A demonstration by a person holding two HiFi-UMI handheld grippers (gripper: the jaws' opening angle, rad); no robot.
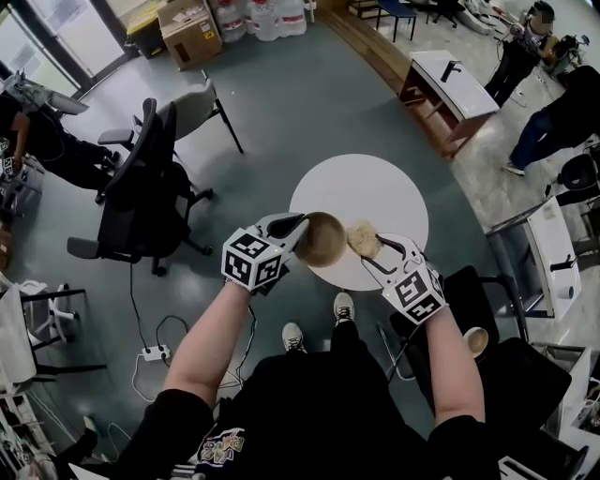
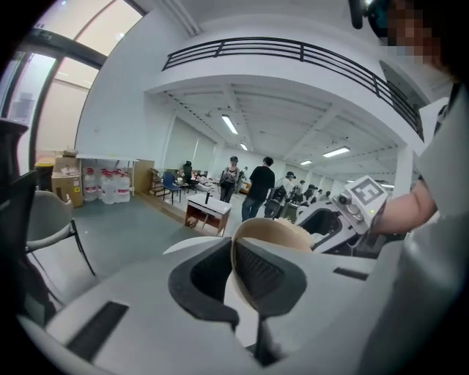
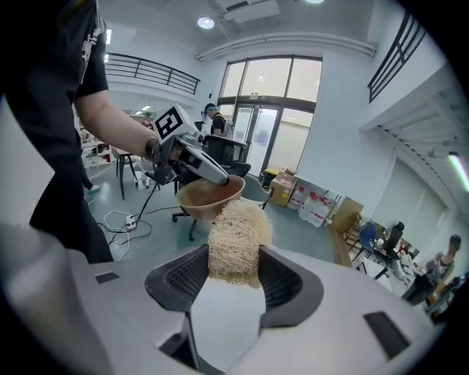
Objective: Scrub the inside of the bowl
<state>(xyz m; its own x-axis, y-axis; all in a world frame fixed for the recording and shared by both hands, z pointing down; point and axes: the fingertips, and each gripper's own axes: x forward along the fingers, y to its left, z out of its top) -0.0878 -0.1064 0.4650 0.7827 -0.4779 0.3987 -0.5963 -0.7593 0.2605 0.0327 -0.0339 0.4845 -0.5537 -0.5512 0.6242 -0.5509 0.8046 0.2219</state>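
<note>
Head view: the left tongs (image 1: 298,228) hold the bowl (image 1: 322,238) above the round white counter (image 1: 375,192). The right tongs (image 1: 372,253) carry the scrubber (image 1: 364,240) just beside the bowl.

Left gripper view: jaws clamped on the bowl wall.

Right gripper view: jaws clamped on the fibrous scrubber, with the bowl just beyond.

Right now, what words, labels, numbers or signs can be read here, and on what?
No text is readable.
Cubes on the left gripper and right gripper: square markers only, no letters.
Print on the cardboard box: too small.
Labels on the water bottles: too small.
The shirt graphic: blurred.
</note>
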